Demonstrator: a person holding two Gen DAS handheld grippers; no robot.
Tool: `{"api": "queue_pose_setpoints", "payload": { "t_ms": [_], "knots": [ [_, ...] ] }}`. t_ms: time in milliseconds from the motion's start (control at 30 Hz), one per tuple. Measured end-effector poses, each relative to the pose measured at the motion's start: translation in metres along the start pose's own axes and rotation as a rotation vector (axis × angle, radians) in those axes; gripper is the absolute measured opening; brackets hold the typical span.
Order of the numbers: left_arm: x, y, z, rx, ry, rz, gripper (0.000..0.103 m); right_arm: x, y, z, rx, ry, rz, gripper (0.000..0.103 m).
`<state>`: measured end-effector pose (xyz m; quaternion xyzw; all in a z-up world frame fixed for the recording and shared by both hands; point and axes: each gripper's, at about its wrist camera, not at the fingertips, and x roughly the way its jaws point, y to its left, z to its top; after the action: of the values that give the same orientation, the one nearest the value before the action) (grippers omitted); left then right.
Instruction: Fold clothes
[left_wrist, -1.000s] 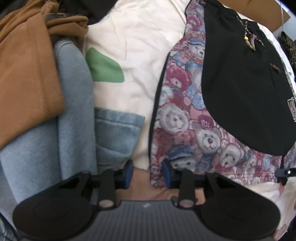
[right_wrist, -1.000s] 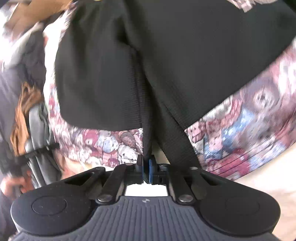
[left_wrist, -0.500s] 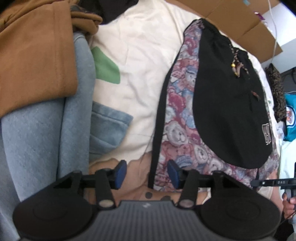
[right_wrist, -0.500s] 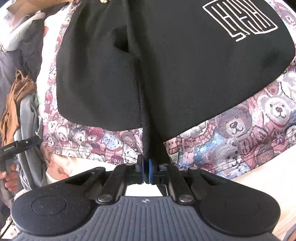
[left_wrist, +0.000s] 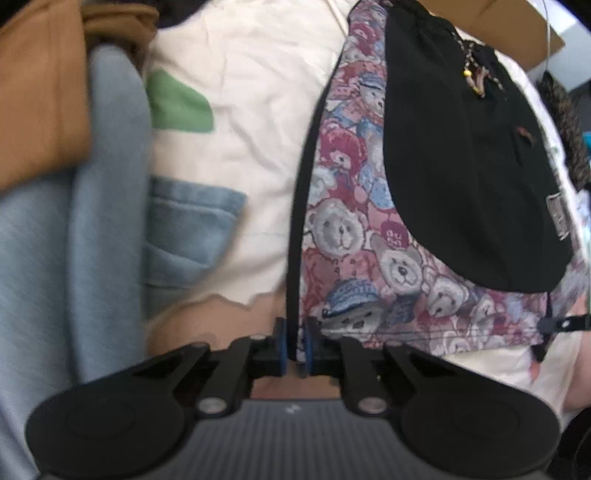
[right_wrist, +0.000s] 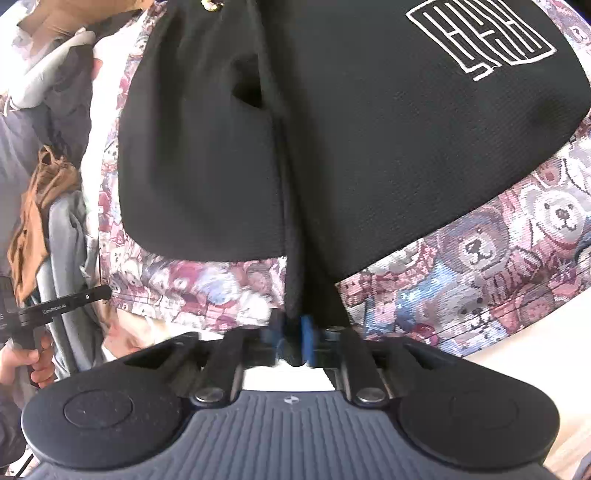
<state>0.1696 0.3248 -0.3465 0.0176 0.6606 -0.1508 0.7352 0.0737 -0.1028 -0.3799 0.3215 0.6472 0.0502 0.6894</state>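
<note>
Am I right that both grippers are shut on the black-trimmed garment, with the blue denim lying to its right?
Not quite. The left wrist view shows the blue denim to the left of the teddy-bear garment. Both the left gripper and right gripper are shut on it.

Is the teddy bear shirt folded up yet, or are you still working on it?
Not yet. The teddy bear garment lies spread flat, with black shorts on top. Left gripper pinches its black edge; right gripper pinches dark fabric at the hem. Folding remains, and the blue and brown clothes wait.
</note>
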Motion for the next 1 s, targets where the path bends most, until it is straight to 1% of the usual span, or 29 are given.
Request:
{"api": "queue_pose_setpoints", "payload": {
  "t_ms": [33, 67, 200, 333, 500, 533, 567, 600, 633, 700, 767, 867, 933, 1000],
  "knots": [
    [-0.003, 0.001, 0.002, 0.009, 0.003, 0.019, 0.008, -0.001, -0.001, 0.000, 0.007, -0.011, 0.006, 0.047],
    [-0.004, 0.003, 0.005, 0.018, 0.004, 0.040, 0.008, -0.003, -0.002, 0.000, 0.014, -0.022, 0.012, 0.052],
    [-0.006, 0.005, 0.015, 0.054, 0.013, 0.103, 0.008, 0.000, -0.004, -0.001, 0.046, -0.020, 0.061, 0.052],
    [-0.006, 0.006, 0.025, 0.087, 0.022, 0.160, 0.008, 0.012, 0.001, -0.004, 0.035, -0.005, 0.081, 0.052],
    [-0.008, 0.009, 0.021, 0.080, 0.024, 0.155, 0.008, 0.032, 0.007, -0.010, 0.048, 0.012, 0.114, 0.051],
    [-0.009, 0.010, 0.019, 0.078, 0.027, 0.151, 0.008, 0.036, 0.008, -0.011, 0.052, 0.015, 0.121, 0.050],
    [-0.010, 0.011, 0.018, 0.075, 0.029, 0.146, 0.008, 0.040, 0.010, -0.013, 0.055, 0.018, 0.128, 0.033],
    [-0.012, 0.012, 0.017, 0.068, 0.032, 0.140, 0.008, 0.044, 0.011, -0.014, 0.058, 0.021, 0.135, 0.002],
    [-0.016, 0.014, 0.016, 0.060, 0.035, 0.134, 0.008, 0.047, 0.010, -0.015, 0.066, 0.056, 0.135, 0.002],
    [-0.023, 0.017, 0.014, 0.042, 0.041, 0.121, 0.008, 0.043, 0.012, -0.017, 0.060, 0.095, 0.165, 0.002],
    [-0.031, 0.021, 0.013, 0.023, 0.046, 0.105, 0.008, 0.032, 0.017, -0.017, 0.024, 0.112, 0.169, 0.002],
    [-0.046, 0.026, 0.014, -0.010, 0.054, 0.077, 0.008, 0.019, 0.017, -0.014, 0.027, 0.122, 0.171, 0.002],
    [-0.052, 0.025, 0.014, -0.005, 0.065, 0.083, 0.008, 0.013, 0.017, -0.012, 0.039, 0.133, 0.171, 0.002],
    [-0.047, 0.015, 0.020, 0.035, 0.088, 0.130, 0.007, 0.016, 0.017, -0.013, 0.050, 0.156, 0.179, 0.001]
  ]
}}
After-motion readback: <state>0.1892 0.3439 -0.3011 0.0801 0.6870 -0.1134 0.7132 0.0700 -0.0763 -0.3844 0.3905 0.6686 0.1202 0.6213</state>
